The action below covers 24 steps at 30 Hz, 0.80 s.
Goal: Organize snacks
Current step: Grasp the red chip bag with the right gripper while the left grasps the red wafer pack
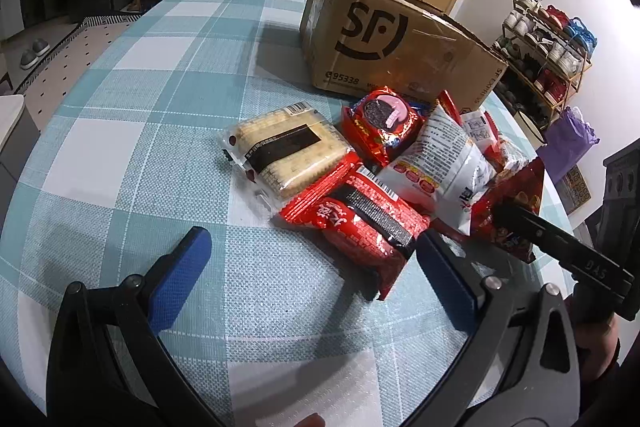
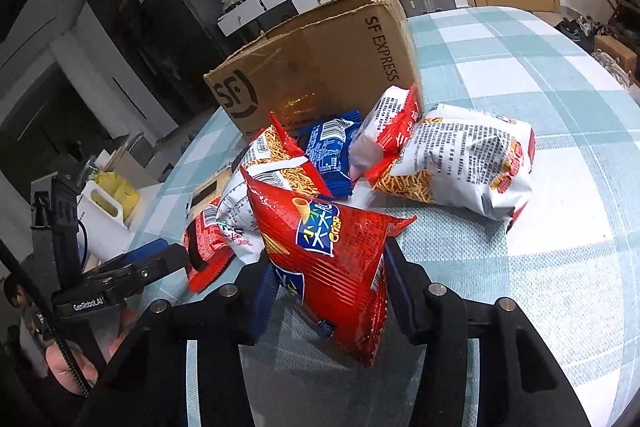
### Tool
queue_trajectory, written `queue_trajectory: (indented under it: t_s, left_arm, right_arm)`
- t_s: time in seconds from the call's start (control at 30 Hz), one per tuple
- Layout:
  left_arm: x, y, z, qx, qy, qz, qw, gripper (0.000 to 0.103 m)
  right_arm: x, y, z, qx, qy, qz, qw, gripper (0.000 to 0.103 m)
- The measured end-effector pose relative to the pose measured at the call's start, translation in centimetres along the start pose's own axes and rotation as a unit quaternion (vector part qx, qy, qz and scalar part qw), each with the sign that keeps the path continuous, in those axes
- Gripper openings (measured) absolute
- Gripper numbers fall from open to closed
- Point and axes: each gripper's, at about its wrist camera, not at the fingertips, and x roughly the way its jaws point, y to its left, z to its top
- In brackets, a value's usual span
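Clamped in my right gripper [image 2: 326, 301], the red crisp bag [image 2: 324, 259] hides both pad faces and part of the snack pile [image 2: 360, 163] behind it. My left gripper [image 1: 316, 267] hangs wide open over the checked tablecloth [image 1: 132, 99], holding nothing. I cannot see inside the cardboard box [image 1: 384, 39]; its contents are undetermined.

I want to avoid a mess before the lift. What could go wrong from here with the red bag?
The right gripper pinches only the lower part of the red Crisp bag, so it may slip or swing. The bag leans on the noodle snack packets, which could be dragged along. The cardboard SF box stands behind the pile.
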Motion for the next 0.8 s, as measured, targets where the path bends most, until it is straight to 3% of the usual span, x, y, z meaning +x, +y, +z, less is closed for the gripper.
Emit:
queue_trajectory:
  t_s: [0.53, 0.8]
  left_arm:
    - [0.8, -1.6, 1.0, -0.003, 0.012, 0.003, 0.9999, 0.102]
    - [2.5, -3.2, 2.0, 0.003, 0.032, 0.038, 0.9988, 0.102]
  right_arm:
    - [-1.8, -0.5, -0.7, 0.003, -0.017, 0.011, 1.000, 0.049]
    - [-2.4, -0.9, -0.9, 0.006, -0.024, 0.020, 0.999, 0.049]
